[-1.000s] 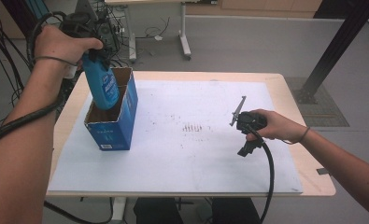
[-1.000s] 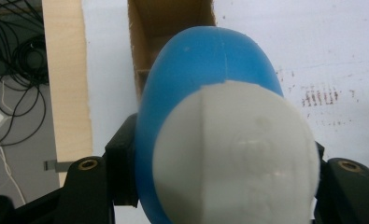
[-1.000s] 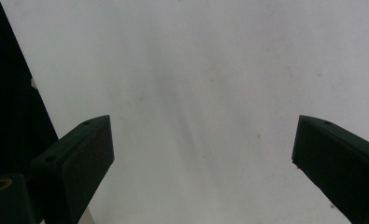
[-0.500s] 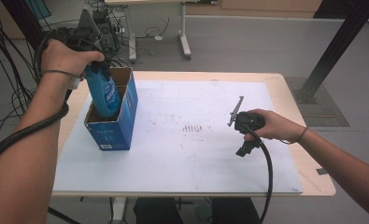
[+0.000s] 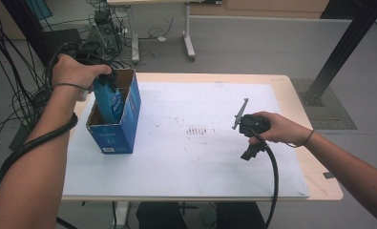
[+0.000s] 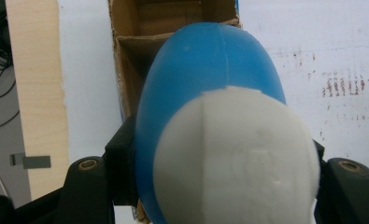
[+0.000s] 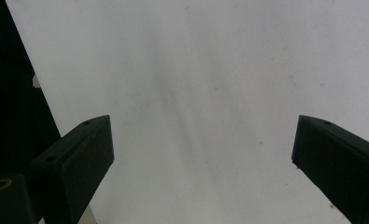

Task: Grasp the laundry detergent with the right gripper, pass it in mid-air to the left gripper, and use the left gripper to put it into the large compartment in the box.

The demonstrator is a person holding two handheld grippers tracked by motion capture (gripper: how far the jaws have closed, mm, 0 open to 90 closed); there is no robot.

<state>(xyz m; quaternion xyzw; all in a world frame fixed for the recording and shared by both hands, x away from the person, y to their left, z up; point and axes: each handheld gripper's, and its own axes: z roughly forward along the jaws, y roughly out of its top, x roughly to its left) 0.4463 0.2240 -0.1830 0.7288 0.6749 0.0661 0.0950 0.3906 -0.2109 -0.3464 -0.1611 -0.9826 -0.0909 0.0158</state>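
Two hands work apart: at nine o'clock the left gripper (image 6: 210, 186) clamps a blue plastic bottle with white base (image 6: 210, 88), lowered into the open blue cardboard box (image 5: 129, 102), its lower part hidden. At three o'clock the right gripper (image 7: 201, 154) hovers over the white table mat (image 5: 186, 157), jaws wide.

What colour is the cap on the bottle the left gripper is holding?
White, on a blue bottle; the cap shows best in the left gripper view.
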